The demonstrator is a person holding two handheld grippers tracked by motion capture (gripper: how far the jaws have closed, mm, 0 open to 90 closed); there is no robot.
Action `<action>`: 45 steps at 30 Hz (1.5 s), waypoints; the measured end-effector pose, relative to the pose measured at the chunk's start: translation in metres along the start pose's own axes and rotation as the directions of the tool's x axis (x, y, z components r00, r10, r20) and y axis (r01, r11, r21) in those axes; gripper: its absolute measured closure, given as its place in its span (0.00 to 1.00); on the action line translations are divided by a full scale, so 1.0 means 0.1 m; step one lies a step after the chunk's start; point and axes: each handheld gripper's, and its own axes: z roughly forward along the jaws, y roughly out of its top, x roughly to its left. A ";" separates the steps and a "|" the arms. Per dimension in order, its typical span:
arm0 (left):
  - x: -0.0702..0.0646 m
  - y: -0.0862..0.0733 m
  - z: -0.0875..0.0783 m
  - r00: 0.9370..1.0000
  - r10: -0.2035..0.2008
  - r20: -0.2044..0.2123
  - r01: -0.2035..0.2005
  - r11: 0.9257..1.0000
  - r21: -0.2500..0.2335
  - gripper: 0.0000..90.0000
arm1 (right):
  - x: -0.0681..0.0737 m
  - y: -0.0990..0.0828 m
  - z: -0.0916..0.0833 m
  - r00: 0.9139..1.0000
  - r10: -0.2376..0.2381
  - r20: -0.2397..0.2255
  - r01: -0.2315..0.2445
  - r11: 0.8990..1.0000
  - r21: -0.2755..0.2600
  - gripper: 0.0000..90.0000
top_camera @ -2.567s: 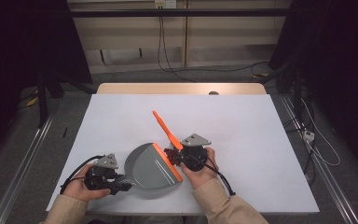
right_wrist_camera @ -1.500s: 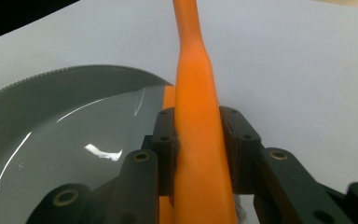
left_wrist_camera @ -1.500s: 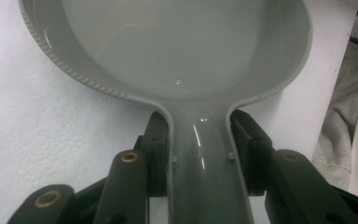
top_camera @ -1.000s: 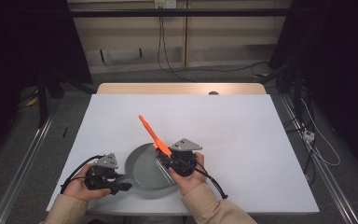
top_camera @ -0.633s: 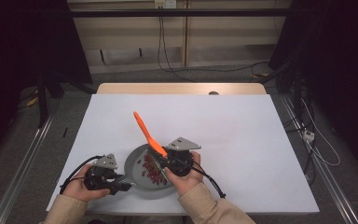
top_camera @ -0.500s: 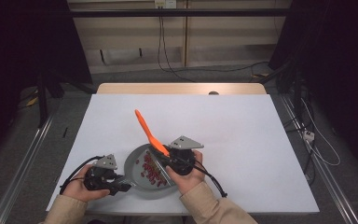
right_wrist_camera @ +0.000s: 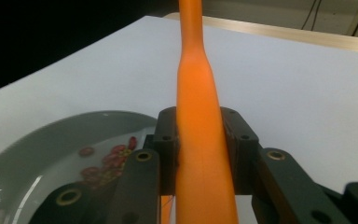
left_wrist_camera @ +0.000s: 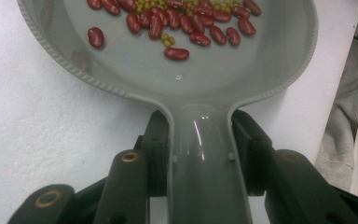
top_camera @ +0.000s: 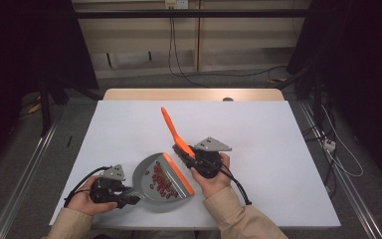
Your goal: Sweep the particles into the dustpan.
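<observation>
So the grey dustpan (top_camera: 151,186) sits flat on the white table (top_camera: 278,149), near the front edge on the person's left side. The left gripper (top_camera: 110,190) has its 2 black jaws closed snug on the dustpan's handle (left_wrist_camera: 204,172), 1 pad on each side of it, no gap that I can see in the left gripper view. The pan's orange lip (top_camera: 178,173) faces toward the right hand.

Inside the pan there's a loose pile of red kidney beans (left_wrist_camera: 168,21) with some small yellow-green beans (left_wrist_camera: 150,5) mixed in, mostly gathered toward the far, open end away from the handle.

The right gripper (top_camera: 204,160) sits just right of the dustpan's lip and is clamped on the orange brush (top_camera: 175,134). In the right gripper view both pads press against the orange handle (right_wrist_camera: 200,140), which runs straight up between them. From the high view that handle sticks up and leans away toward the back-left of the table. I can't make out the bristle end, it's tucked under the gripper.
</observation>
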 end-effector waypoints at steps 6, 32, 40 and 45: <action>0.01 0.00 0.01 1.000 0.002 -0.006 -0.001 1.000 0.007 0.70 | -0.14 -0.09 0.06 0.999 -0.015 0.052 0.013 0.999 0.030 0.79; -0.05 0.05 0.10 0.998 -0.002 -0.068 0.002 1.000 0.006 0.65 | 0.16 -0.12 0.12 0.999 -0.023 -0.049 0.023 1.000 0.010 0.79; -0.08 0.06 0.12 0.995 0.021 -0.097 -0.019 1.000 0.022 0.71 | 0.06 -0.10 0.06 0.999 -0.017 -0.033 0.017 1.000 -0.001 0.79; -0.08 0.04 0.13 0.994 0.032 -0.105 -0.033 0.999 -0.001 0.71 | 0.03 -0.09 0.04 0.999 -0.017 -0.027 0.017 1.000 0.002 0.79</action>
